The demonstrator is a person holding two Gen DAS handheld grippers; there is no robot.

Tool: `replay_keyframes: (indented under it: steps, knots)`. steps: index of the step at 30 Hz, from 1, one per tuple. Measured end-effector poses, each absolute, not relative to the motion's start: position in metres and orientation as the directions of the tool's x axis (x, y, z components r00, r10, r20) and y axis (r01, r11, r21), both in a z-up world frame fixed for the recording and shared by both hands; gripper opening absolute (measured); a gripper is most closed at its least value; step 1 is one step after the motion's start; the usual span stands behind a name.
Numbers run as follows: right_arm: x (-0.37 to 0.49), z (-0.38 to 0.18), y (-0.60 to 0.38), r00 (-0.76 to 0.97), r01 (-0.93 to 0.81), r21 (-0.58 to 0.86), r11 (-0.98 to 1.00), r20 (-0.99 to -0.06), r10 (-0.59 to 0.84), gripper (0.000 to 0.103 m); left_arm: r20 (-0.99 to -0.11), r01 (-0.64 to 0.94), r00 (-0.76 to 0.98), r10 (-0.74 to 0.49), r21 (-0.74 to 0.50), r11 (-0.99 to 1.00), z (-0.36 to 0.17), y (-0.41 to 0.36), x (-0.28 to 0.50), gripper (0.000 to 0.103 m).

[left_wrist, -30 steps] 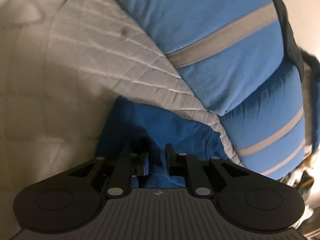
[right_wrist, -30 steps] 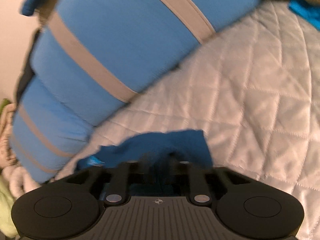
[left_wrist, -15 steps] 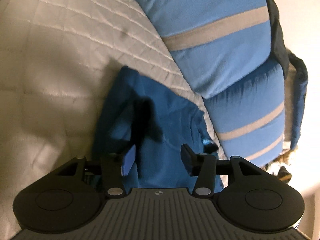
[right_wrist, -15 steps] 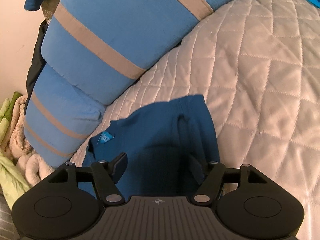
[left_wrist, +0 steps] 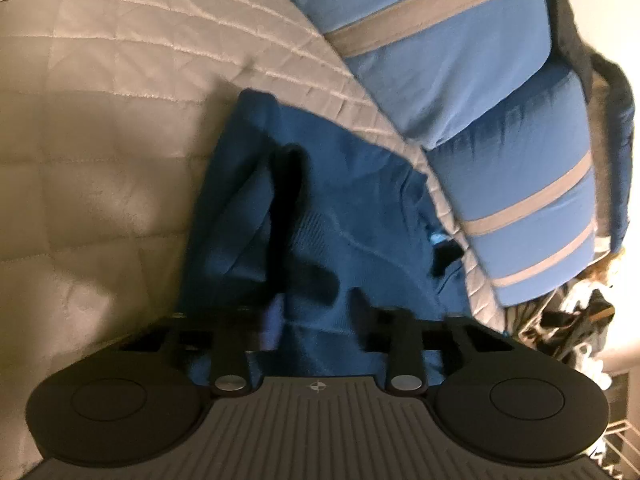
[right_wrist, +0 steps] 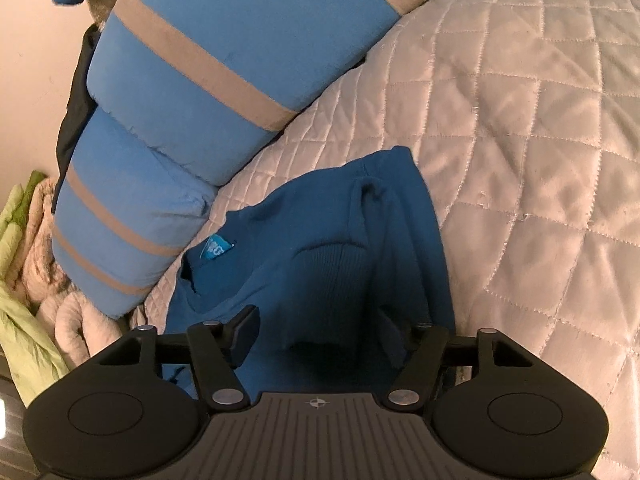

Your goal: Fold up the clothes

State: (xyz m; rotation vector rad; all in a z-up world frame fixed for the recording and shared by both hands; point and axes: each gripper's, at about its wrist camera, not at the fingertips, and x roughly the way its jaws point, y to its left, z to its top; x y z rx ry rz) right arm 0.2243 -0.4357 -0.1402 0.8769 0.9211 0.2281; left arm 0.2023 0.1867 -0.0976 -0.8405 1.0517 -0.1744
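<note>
A dark blue folded garment [left_wrist: 340, 200] lies on the pale quilted bedspread [left_wrist: 100, 140], beside blue pillows. It also shows in the right wrist view [right_wrist: 320, 248], with a light blue neck label [right_wrist: 218, 246]. My left gripper [left_wrist: 316, 316] is open, its jaws wide apart above the garment's near edge, holding nothing. My right gripper [right_wrist: 316, 332] is open too, its jaws wide apart above the garment and empty.
Two blue pillows with grey stripes [left_wrist: 460, 60] lie along the garment's far side; they also show in the right wrist view [right_wrist: 192, 92]. Beige and green fabric [right_wrist: 24, 280] is piled off the bed's edge. Quilt [right_wrist: 520, 160] stretches to the right.
Both grippers were shut on the blue garment, then opened and let it go. Both have drawn back and up, so more of the garment shows lying flat.
</note>
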Motion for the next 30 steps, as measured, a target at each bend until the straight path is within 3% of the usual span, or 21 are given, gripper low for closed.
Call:
replay_keyframes:
  steps: [1, 3, 5, 13, 21, 22, 23, 24, 26, 30]
  knots:
    - [0.225, -0.139, -0.435, 0.606, 0.175, 0.739, 0.651, -0.602, 0.52, 0.053, -0.686, -0.245, 0.513, -0.516, -0.693, 0.678, -0.096, 0.188, 0.203, 0.005]
    - [0.228, -0.135, -0.433, 0.599, 0.166, 0.728, 0.666, -0.611, 0.518, 0.028, -0.644, -0.214, 0.545, -0.536, -0.725, 0.654, -0.09, 0.191, 0.203, 0.005]
    - [0.23, -0.13, -0.435, 0.614, 0.142, 0.729, 0.67, -0.596, 0.518, 0.013, -0.597, -0.184, 0.593, -0.54, -0.754, 0.631, -0.08, 0.196, 0.204, 0.005]
    - [0.261, -0.114, -0.443, 0.675, 0.105, 0.758, 0.643, -0.529, 0.514, 0.012, -0.479, -0.134, 0.723, -0.499, -0.805, 0.579, -0.048, 0.205, 0.232, 0.005]
    - [0.31, -0.114, -0.438, 0.742, 0.096, 0.765, 0.637, -0.481, 0.466, 0.012, -0.507, -0.219, 0.774, -0.38, -0.777, 0.59, -0.057, 0.197, 0.277, 0.007]
    - [0.315, -0.113, -0.434, 0.764, 0.077, 0.751, 0.656, -0.468, 0.445, 0.014, -0.525, -0.241, 0.775, -0.353, -0.761, 0.603, -0.058, 0.196, 0.281, 0.009]
    - [0.317, -0.109, -0.43, 0.786, 0.065, 0.721, 0.69, -0.463, 0.41, 0.021, -0.542, -0.254, 0.773, -0.329, -0.74, 0.623, -0.057, 0.194, 0.281, 0.019]
    - [0.319, -0.104, -0.425, 0.803, 0.056, 0.685, 0.727, -0.464, 0.375, 0.043, -0.56, -0.266, 0.77, -0.305, -0.718, 0.644, -0.056, 0.192, 0.281, 0.032]
    - [0.32, -0.097, -0.417, 0.81, 0.026, 0.636, 0.771, -0.465, 0.357, 0.074, -0.576, -0.276, 0.776, -0.257, -0.677, 0.682, -0.052, 0.188, 0.277, 0.044]
    - [0.309, -0.085, -0.402, 0.813, 0.0, 0.491, 0.871, -0.508, 0.286, 0.1, -0.589, -0.267, 0.789, -0.175, -0.585, 0.766, -0.04, 0.18, 0.257, 0.063]
